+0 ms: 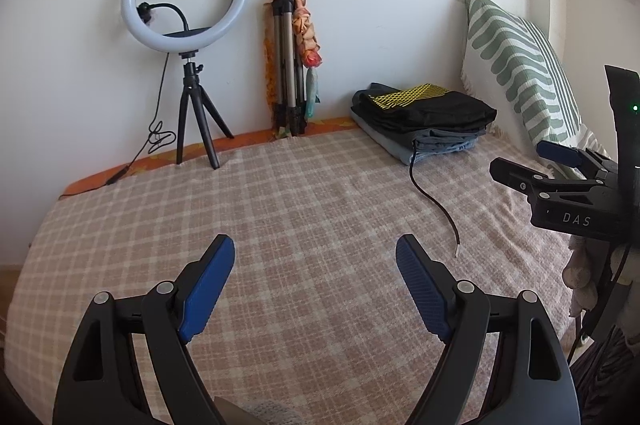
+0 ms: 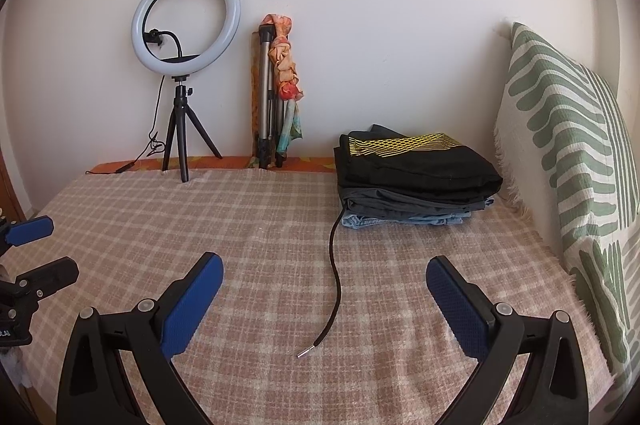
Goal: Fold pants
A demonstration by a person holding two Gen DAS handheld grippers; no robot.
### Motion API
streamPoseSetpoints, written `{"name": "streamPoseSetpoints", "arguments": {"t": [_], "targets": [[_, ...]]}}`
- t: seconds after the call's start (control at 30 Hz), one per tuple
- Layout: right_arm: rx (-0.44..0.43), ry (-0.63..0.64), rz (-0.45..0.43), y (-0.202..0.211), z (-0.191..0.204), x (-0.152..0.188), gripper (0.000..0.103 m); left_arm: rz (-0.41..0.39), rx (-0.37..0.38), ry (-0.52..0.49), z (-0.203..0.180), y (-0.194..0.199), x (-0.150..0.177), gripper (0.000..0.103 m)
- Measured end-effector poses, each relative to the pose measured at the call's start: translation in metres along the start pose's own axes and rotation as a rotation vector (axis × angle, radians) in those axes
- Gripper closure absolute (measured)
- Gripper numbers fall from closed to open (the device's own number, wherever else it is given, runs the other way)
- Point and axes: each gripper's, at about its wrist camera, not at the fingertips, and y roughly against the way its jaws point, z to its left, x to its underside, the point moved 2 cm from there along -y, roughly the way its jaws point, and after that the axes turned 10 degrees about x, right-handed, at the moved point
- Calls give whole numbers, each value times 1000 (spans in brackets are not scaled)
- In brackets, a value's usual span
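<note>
A stack of folded pants (image 1: 424,123) lies at the back right of the plaid bed cover (image 1: 280,209), black with a yellow pattern on top, grey and blue denim below. It also shows in the right wrist view (image 2: 416,175). A black drawstring (image 2: 336,277) trails forward from the stack. My left gripper (image 1: 315,249) is open and empty above the cover. My right gripper (image 2: 325,267) is open and empty, with the drawstring lying between its fingers on the cover. The right gripper also shows at the right edge of the left wrist view (image 1: 532,161).
A ring light on a small tripod (image 1: 184,13) and a folded tripod with a cloth (image 1: 288,65) stand against the back wall. A green patterned pillow (image 2: 568,153) leans at the right. The bed edge falls away at the left.
</note>
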Motion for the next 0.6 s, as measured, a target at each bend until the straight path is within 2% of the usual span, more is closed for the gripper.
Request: {"name": "streamPoseSetpoints", "arguments": {"t": [0.6], "targets": [[-1,-1,-10,5,2,-1,0,-6,2,-1,-3,2,-2,20]]}}
